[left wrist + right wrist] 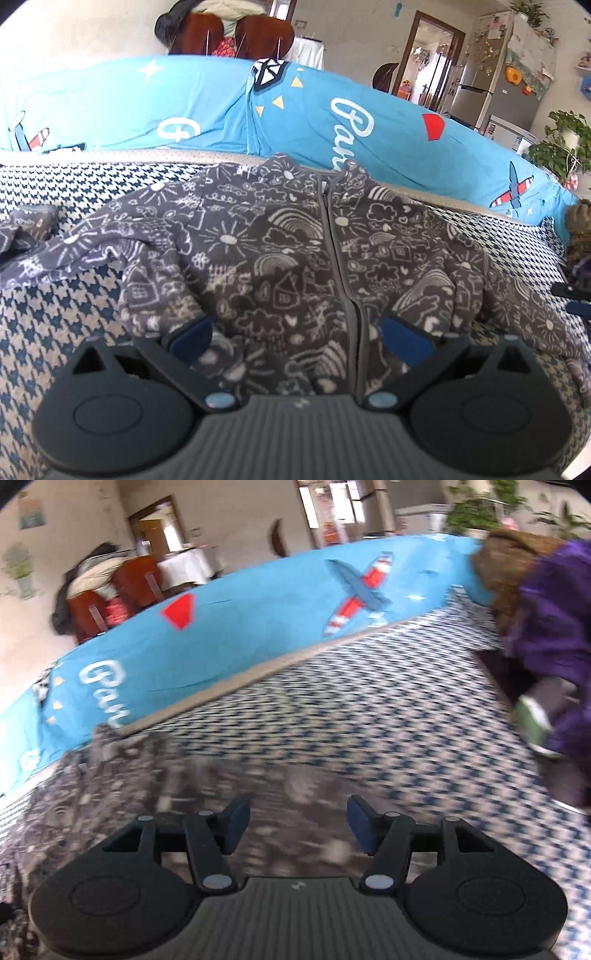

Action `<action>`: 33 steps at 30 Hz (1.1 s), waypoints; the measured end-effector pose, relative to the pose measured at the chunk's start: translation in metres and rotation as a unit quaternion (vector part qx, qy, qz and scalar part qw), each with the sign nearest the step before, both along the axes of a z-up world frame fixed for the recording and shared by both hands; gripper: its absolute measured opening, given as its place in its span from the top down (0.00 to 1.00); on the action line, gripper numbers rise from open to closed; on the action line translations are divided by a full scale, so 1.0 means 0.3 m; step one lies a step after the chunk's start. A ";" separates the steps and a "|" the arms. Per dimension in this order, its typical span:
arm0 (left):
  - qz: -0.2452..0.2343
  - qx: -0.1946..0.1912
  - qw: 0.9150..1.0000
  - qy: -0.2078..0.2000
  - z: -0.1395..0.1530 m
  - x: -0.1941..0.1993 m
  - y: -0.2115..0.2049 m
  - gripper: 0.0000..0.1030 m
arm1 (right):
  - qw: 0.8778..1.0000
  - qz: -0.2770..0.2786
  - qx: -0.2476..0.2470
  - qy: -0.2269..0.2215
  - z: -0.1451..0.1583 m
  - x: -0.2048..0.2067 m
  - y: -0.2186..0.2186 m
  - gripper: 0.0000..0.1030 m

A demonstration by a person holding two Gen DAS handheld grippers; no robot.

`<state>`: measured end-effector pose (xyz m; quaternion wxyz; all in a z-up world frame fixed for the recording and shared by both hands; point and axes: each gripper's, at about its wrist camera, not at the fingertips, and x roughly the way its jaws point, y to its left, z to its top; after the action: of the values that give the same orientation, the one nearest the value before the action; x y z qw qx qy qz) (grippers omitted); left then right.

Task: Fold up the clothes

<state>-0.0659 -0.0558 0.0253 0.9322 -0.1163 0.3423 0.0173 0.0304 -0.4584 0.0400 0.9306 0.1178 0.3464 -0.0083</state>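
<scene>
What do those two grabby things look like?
Both look alike. The left hand-held gripper and the right hand-held gripper each have a grey ribbed body, two round black discs, black linkage arms with silvery pivot pins, and dark blue pads on the fingertips. No cables or sleeves show.

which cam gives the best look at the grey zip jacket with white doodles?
Left wrist. The grey fleece zip jacket with white doodle print lies spread front-up and sharp on the houndstooth cover, zipper and collar visible, beyond the open left claw. Right wrist shows only a motion-blurred edge of it under the open right claw.
</scene>
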 end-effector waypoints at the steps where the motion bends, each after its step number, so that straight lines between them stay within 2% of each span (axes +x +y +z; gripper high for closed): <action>1: 0.001 -0.001 1.000 -0.002 0.000 -0.013 -0.002 0.00 | 1.000 -0.015 -0.004 0.006 -0.005 -0.010 -0.024 0.36; 6: 0.004 -0.011 1.000 -0.011 -0.003 -0.072 -0.007 0.00 | 0.997 -0.064 -0.003 0.037 -0.036 -0.018 -0.129 0.35; 12: 0.011 -0.030 0.999 -0.004 -0.025 -0.104 0.002 0.00 | 0.994 -0.060 -0.041 0.087 -0.093 -0.001 -0.135 0.32; 15: 0.014 -0.039 0.999 0.001 -0.035 -0.114 0.010 0.00 | 0.993 -0.067 -0.041 0.082 -0.084 -0.020 -0.143 0.32; 19: 0.020 -0.050 0.999 0.007 -0.048 -0.127 0.022 0.00 | 0.995 -0.083 0.002 0.052 -0.039 -0.081 -0.193 0.32; 23: 0.024 -0.050 0.998 0.008 -0.051 -0.131 0.026 0.00 | 0.995 -0.085 -0.008 0.046 0.000 -0.129 -0.215 0.32; 33: 0.022 -0.046 0.999 0.006 -0.060 -0.154 0.022 0.00 | 0.990 -0.110 -0.003 0.085 0.012 -0.195 -0.302 0.30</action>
<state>-0.1122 -0.0492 0.0073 0.9233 -0.1660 0.3456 0.0225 -0.0282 -0.5490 0.0435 0.8915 0.1514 0.4094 -0.1214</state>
